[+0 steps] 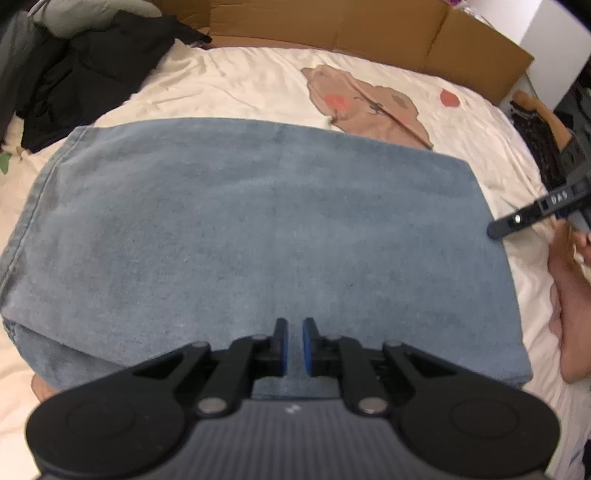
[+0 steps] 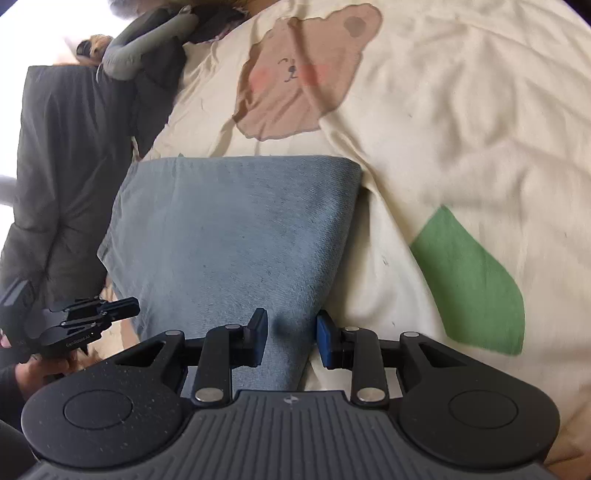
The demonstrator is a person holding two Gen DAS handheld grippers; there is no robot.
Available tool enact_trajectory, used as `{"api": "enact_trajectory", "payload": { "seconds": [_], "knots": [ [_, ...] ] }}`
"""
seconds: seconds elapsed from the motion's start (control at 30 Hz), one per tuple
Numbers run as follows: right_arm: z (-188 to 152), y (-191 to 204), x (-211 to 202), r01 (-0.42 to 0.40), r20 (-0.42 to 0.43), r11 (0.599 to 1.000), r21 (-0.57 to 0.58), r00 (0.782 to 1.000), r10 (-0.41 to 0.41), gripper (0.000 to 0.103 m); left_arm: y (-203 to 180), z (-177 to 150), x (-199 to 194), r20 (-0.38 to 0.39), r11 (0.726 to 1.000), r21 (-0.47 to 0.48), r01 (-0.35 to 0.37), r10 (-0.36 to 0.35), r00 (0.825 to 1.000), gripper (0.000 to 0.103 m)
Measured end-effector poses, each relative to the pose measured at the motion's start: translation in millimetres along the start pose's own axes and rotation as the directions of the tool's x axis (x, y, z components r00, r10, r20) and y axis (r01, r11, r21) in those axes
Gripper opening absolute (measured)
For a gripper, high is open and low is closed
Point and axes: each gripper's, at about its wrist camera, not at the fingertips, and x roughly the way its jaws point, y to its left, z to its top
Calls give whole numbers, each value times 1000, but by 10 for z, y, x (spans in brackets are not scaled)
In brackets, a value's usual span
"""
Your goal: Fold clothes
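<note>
Folded blue garment (image 1: 258,236) on bedsheet (image 1: 251,85)

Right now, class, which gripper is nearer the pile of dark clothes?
Left. The left gripper is at the edge of the folded denim that lies beside the dark clothes pile. The right gripper is at the denim's opposite edge, away from the pile.

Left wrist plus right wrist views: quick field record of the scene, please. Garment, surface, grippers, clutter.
garment: blue denim piece, folded flat
surface: cream bedsheet with bear print
left gripper: shut, empty, over the garment's near edge
right gripper: jaws partly open, astride the garment's corner, no clear grip
clutter: dark clothes pile behind the garment; cardboard at the bed's far edge
</note>
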Motion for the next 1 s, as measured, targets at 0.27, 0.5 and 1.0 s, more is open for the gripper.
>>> {"api": "enact_trajectory", "payload": {
  "seconds": [0.27,0.5,1.0],
  "knots": [
    [72,-60,-59,-78,-24,996,38,997,79,30,-30,73,43,-2,1000,1,-11,11,1000,9],
    [50,-233,122,-132,-64,983,124,988,141,30,-1,110,87,-18,1000,-3,-22,22,1000,9],
    [135,-180,193,-306,-92,932,194,940,328,36,51,127,104,-30,999,-11,-38,38,999,9]
  ]
}}
